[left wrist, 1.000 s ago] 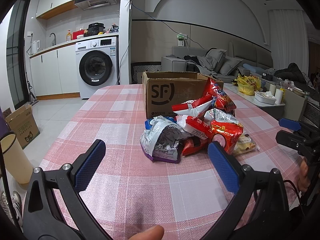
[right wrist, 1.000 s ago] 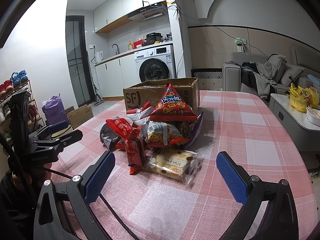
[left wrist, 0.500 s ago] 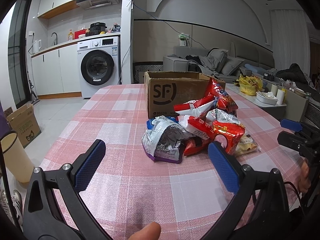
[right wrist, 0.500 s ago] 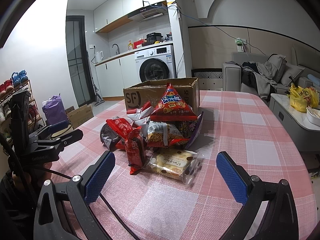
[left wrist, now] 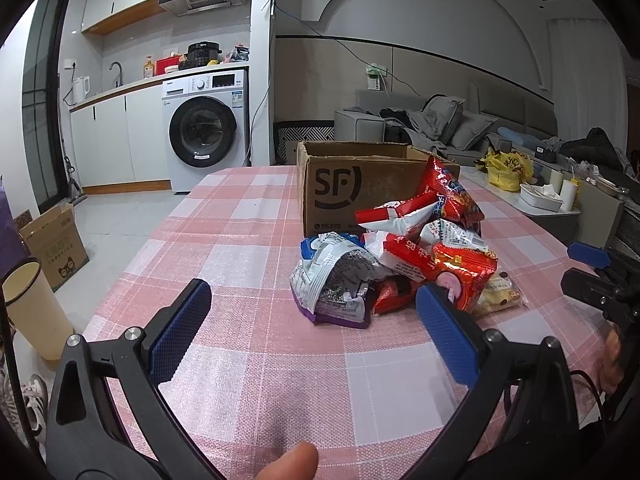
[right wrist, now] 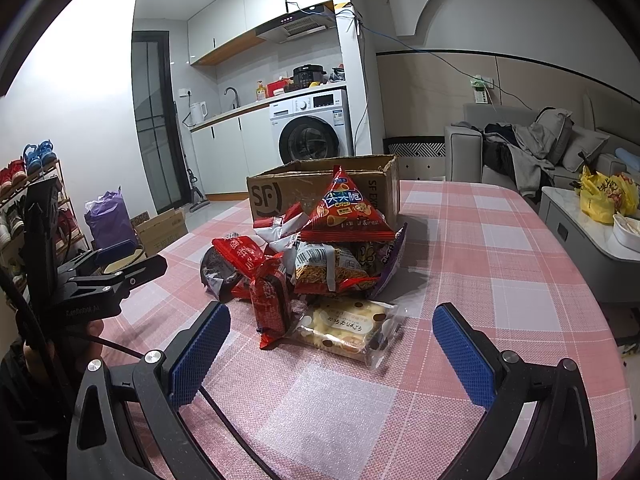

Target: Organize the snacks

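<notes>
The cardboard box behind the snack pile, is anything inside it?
Cannot tell. The cardboard box stands open-topped, but both cameras sit too low to see past its rim. Only its outer walls show, with the snack pile heaped against its front.

A lived-in home — open kitchen and sitting room in one. A washing machine [left wrist: 203, 133] sits under the counter, beside a sink tap [left wrist: 116, 67]. A grey sofa [left wrist: 448, 120] and a shoe rack [right wrist: 24, 176] complete it.

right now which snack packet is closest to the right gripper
The clear packet of pale yellow cakes, lying flat at the near edge of the pile, just ahead of the open right gripper. The red and silver bags sit behind it, nearer the box.
</notes>
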`<action>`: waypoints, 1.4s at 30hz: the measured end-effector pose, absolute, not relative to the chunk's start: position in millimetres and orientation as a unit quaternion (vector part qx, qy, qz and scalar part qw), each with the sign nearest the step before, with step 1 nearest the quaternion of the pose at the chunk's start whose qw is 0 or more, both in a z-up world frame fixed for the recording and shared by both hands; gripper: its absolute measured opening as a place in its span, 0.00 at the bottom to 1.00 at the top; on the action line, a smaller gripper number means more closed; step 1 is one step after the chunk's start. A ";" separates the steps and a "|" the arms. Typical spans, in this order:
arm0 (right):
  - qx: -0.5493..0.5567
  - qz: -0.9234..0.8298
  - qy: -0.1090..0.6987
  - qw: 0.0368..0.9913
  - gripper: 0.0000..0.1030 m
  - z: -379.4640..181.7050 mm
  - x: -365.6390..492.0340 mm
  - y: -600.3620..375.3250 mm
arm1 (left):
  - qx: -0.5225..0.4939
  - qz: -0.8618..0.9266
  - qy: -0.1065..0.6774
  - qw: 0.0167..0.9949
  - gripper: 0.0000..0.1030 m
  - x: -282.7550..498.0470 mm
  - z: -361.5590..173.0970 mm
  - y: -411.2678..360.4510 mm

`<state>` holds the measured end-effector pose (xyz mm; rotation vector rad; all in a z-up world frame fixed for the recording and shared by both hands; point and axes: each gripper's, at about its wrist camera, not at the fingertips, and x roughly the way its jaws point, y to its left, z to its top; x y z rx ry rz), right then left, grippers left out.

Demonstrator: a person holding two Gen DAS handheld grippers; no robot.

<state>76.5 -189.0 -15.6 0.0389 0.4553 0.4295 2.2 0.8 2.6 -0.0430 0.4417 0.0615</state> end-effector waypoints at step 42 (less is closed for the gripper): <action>-0.037 0.194 0.355 0.914 1.00 -28.8 146.9 -173.9 | -0.048 -0.012 0.300 0.952 0.99 53.0 7.8 9.7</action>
